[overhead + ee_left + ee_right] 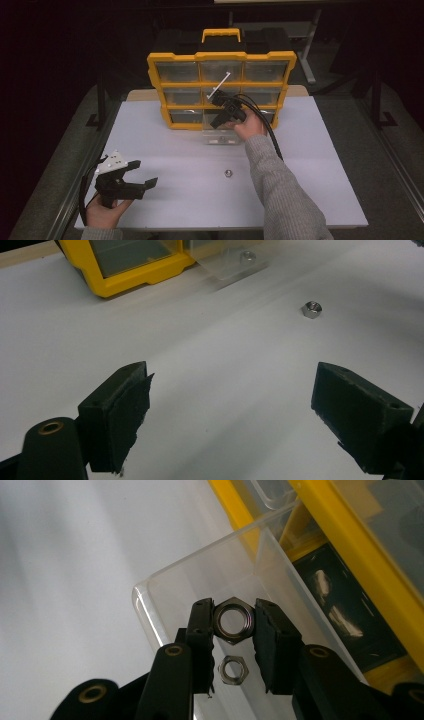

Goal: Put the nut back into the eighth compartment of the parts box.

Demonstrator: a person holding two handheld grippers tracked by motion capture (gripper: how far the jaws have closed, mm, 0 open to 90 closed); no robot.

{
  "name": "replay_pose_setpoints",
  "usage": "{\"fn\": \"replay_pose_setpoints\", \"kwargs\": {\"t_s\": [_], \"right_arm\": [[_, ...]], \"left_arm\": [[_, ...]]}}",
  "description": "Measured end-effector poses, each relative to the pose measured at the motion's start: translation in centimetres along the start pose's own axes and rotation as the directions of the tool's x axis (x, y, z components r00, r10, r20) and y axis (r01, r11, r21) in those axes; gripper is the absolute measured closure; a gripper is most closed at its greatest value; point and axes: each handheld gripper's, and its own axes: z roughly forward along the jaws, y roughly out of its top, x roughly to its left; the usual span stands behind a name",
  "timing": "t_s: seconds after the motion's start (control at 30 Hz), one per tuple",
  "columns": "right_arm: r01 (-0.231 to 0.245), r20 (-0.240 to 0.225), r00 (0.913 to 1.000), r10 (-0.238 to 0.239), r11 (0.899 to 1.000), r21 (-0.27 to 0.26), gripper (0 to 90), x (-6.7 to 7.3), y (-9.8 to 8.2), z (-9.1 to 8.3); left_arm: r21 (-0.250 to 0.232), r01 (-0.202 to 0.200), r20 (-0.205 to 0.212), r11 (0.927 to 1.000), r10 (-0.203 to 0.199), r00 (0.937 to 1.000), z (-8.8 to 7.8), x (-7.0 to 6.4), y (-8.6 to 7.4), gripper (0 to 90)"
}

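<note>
While the right gripper (234,622) hangs over the pulled-out clear drawer (165,605), we see its jaws clamped on a hex nut (233,620), one pad on each flat side, the threaded bore facing the camera. The nut sits above the drawer's open top, inside its front rim. Below it, on the drawer floor, lies a second nut (231,671) — apart from the held one and from the pads.

From the high view, the drawer (220,137) juts from the bottom row of the yellow organiser (220,62), which stands upright at the far side of the white table (310,165). The right gripper (216,122) is just in front of the organiser's lower middle compartments, above the drawer, with the hand (250,125) behind it.

A third nut (227,173) lies loose on the table, near the drawer on the person's side — well apart from both grippers.

The left gripper (145,175) rests in the left hand (102,212) far from the organiser, at the table's near left corner. Its jaws stand wide, with bare tabletop between them; in its own view the loose nut (311,309) lies ahead.
</note>
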Motion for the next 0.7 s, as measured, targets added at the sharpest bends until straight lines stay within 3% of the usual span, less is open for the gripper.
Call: {"fn": "replay_pose_setpoints", "kwargs": {"t_s": [0.23, 0.37, 0.7], "right_arm": [[-0.002, -0.006, 1.0000, 0.002, 1.000, -0.002, 68.5, 0.1, -0.2, 0.7], [-0.007, 0.003, 1.0000, 0.007, 1.000, -0.010, 63.8, 0.1, -0.2, 0.6], [0.000, -0.001, 1.0000, -0.001, 0.999, -0.039, 61.0, 0.5, -1.1, -1.9]], "left_arm": [[-0.002, 0.000, 0.000, 1.0000, 0.000, 1.0000, 0.0, 0.0, 0.0, 15.3], [0.000, 0.000, 0.001, 1.0000, 0.000, 1.0000, -0.1, 0.0, 0.0, 15.3], [-0.004, -0.002, 0.002, 1.0000, 0.002, 1.0000, 0.1, -0.1, 0.0, 15.2]]}}
